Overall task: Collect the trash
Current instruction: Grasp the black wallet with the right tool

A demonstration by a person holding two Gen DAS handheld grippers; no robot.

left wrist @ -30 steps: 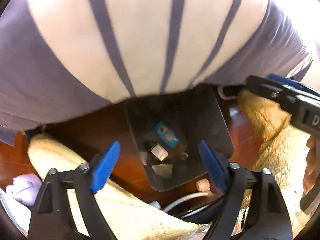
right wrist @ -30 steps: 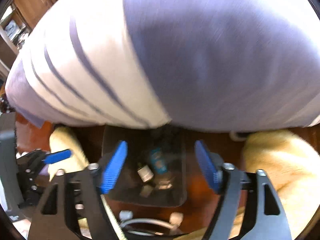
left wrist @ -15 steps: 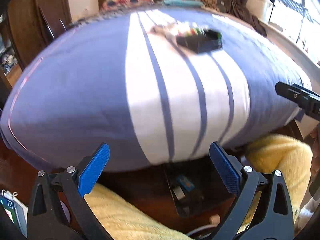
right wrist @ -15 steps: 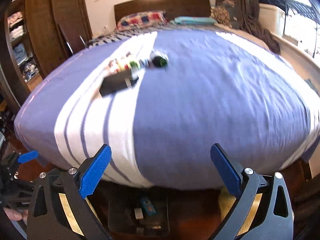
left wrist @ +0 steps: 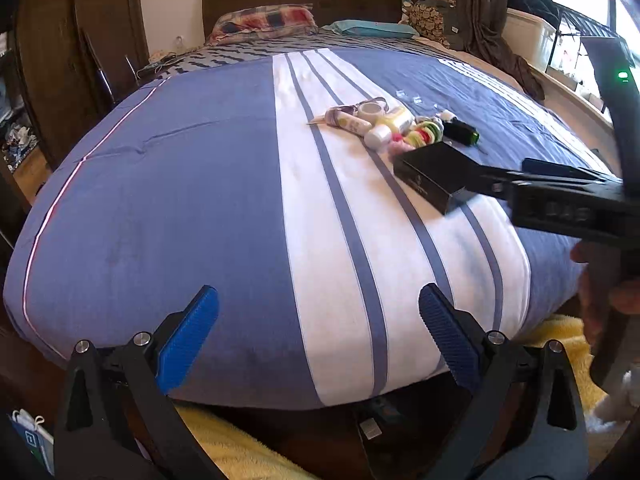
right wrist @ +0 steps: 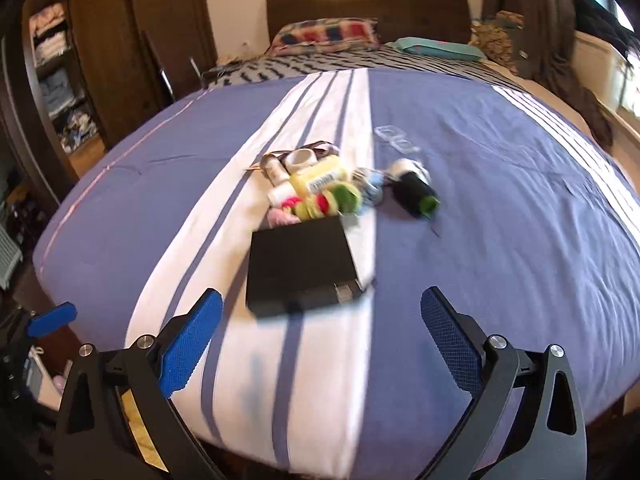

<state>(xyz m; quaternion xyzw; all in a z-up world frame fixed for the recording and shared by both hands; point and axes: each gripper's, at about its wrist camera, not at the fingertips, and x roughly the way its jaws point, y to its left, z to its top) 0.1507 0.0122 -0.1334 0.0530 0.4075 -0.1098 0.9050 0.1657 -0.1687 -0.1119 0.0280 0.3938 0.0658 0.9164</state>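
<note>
Right wrist view: both grippers (right wrist: 320,332) are wide open, holding nothing. The black box (right wrist: 300,264) sits at 12 o'clock on the bed (right wrist: 500,200). Next, reach and grab it.

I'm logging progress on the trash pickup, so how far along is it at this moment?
Done: a few small pieces already lie in the dark bin at the foot of the bed. In hand: nothing; the left gripper and right gripper are both open. Left: the black box and the pile of bottles and clutter on the bedspread.
</note>
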